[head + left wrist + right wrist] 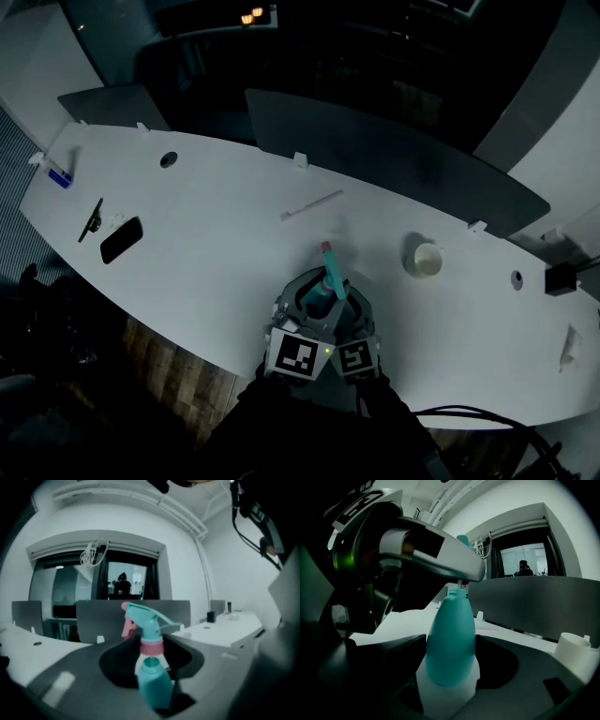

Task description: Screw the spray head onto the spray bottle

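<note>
Spray bottle (450, 639), opaque teal plastic with a smooth teardrop body, is upright over the near middle of the white table (216, 244). The right gripper (450, 667) has its jaws clamped wide round its belly. Its contents cannot be seen. Just above its neck, the left gripper (151, 658) grips the spray head (147, 623), which is teal with a pink collar and nozzle. A round white cup (427, 260) sits to the right.
</note>
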A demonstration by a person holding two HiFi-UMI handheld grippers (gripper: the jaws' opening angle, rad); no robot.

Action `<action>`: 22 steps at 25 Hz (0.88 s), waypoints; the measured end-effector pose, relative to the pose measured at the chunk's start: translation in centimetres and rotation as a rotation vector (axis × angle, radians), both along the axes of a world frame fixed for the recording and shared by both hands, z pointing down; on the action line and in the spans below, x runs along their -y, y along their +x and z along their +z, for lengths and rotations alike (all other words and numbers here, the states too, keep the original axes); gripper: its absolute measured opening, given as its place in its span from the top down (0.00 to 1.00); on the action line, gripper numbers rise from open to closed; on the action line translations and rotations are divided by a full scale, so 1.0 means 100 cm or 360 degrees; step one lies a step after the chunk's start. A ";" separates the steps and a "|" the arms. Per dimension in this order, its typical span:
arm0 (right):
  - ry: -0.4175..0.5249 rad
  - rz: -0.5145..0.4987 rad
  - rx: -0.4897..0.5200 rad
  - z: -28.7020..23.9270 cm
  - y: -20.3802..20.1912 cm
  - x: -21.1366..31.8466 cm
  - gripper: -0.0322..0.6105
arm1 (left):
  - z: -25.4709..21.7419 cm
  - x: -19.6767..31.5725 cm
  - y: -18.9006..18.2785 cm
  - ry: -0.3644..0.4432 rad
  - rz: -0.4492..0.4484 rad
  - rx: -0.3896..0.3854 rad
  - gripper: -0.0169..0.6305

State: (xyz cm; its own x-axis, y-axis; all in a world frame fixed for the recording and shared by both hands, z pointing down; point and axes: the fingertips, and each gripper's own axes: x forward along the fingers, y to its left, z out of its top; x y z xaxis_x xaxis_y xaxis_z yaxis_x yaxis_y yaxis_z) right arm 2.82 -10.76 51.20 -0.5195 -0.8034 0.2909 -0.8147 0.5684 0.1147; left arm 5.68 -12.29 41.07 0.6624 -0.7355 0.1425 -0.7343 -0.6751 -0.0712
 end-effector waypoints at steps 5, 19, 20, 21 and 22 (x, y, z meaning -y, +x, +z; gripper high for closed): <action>0.0000 -0.0006 -0.0002 0.000 -0.001 0.000 0.42 | 0.017 0.002 -0.004 -0.0023 -0.0022 -0.0011 0.75; 0.0008 -0.0021 -0.0026 0.000 -0.001 -0.002 0.42 | 0.014 -0.005 -0.006 0.0222 -0.0043 0.0068 0.72; 0.0010 -0.0021 -0.0028 0.000 -0.001 -0.001 0.42 | 0.014 -0.005 -0.007 0.0224 -0.0055 0.0098 0.71; 0.0009 -0.0022 -0.0030 -0.001 -0.001 -0.001 0.42 | 0.013 -0.006 -0.007 0.0212 -0.0063 0.0098 0.69; 0.0006 -0.0022 -0.0030 0.000 -0.001 -0.001 0.42 | 0.013 -0.006 -0.009 0.0190 -0.0072 0.0079 0.68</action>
